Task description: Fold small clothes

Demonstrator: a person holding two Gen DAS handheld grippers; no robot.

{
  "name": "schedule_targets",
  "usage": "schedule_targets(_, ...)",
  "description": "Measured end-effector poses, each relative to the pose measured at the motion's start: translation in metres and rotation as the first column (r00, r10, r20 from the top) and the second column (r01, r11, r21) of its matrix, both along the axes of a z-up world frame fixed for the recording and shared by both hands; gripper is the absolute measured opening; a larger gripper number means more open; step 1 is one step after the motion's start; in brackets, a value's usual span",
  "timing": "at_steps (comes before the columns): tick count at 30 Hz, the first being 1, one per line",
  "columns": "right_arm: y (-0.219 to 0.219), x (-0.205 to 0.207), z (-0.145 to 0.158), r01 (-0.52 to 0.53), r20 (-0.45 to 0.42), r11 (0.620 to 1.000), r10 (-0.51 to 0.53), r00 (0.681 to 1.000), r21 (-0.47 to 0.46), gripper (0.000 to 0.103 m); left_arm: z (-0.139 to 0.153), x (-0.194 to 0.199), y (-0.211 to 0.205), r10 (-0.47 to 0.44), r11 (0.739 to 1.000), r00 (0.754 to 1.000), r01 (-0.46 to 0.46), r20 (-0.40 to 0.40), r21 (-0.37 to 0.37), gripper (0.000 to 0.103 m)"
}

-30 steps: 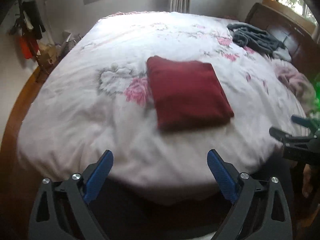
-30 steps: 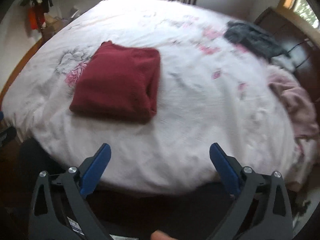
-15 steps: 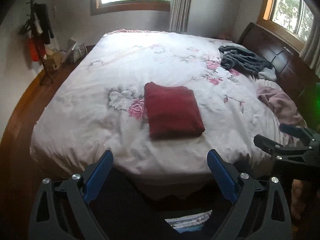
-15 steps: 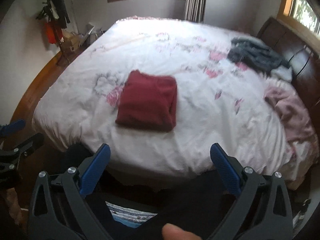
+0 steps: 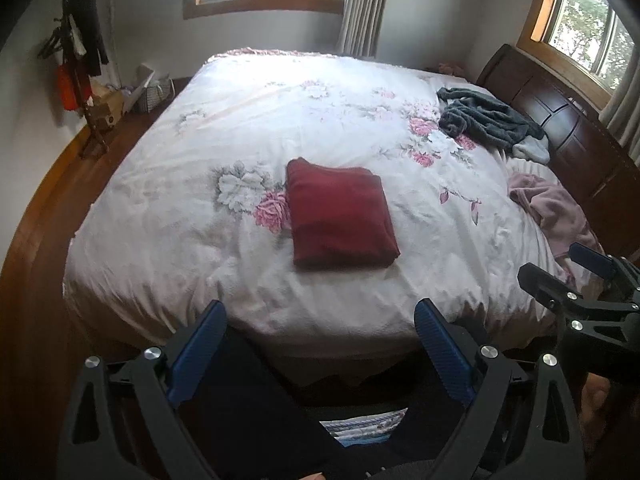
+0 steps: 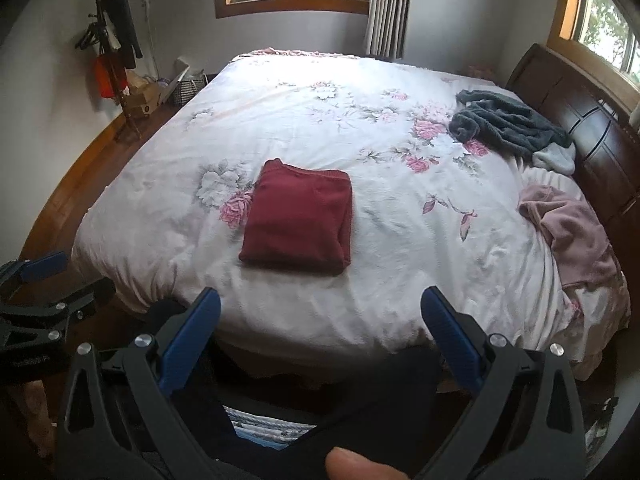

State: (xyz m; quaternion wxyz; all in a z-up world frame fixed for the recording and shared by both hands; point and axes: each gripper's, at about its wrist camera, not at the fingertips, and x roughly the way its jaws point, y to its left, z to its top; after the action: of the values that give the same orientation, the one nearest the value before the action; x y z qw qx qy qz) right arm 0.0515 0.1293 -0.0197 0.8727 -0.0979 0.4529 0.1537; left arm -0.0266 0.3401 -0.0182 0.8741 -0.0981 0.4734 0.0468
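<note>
A dark red garment (image 5: 340,216) (image 6: 300,222) lies folded into a neat rectangle on the floral bed cover (image 5: 280,120) (image 6: 320,112), near the bed's front edge. My left gripper (image 5: 320,316) is open and empty, held back off the bed's front edge. The right gripper (image 6: 320,304) is likewise open with nothing between its blue pads, and it shows at the right edge of the left wrist view (image 5: 576,276). Both stand well short of the red garment. The left gripper also shows at the left edge of the right wrist view (image 6: 52,280).
A crumpled dark grey garment (image 5: 488,122) (image 6: 512,124) lies near the wooden headboard (image 5: 568,128); a pink one (image 5: 556,212) (image 6: 576,232) hangs at the bed's right edge. A coat stand (image 5: 80,60) and boxes stand at the left wall. Dark trouser legs and a striped rug show below.
Both grippers have pulled back and up from the bed, so the red garment looks smaller and farther away. More of the room and windows came into view. Both stayed open.
</note>
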Motion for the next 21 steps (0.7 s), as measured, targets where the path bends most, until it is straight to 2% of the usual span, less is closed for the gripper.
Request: schedule_targets(21, 0.009, 0.009, -0.006, -0.008, 0.010, 1.000, 0.008, 1.000, -0.006, 0.100, -0.010, 0.012, 0.002, -0.014, 1.000, 1.000, 0.014, -0.003, 0.000, 0.095)
